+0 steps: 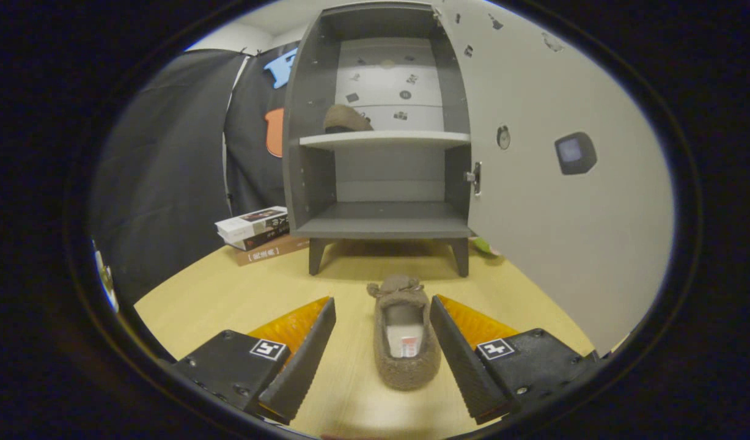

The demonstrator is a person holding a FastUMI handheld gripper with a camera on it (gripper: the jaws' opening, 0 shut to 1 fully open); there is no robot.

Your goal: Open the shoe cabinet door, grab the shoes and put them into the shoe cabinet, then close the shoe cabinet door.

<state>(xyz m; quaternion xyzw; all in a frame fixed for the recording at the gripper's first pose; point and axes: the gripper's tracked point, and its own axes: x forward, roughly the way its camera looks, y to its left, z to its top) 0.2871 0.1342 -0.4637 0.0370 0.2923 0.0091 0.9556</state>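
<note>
Shoe 2 of 2 (406, 339), lying on the counter (228, 299) between the fingers of the spread hand-held gripper (382, 354), awaits pinching and lifting, probably onto a shelf of the shoe cabinet (384, 227), door (564, 232) open, upper shelf holding shoe 1 (345, 119), lower shelf bare.

Light wooden tabletop (228, 299) as work surface; black cloth booth wall (167, 165) behind and at left; white wall strip and ceiling visible above cloth; stack of books (255, 229) on tabletop against cloth; even indoor lighting.
</note>
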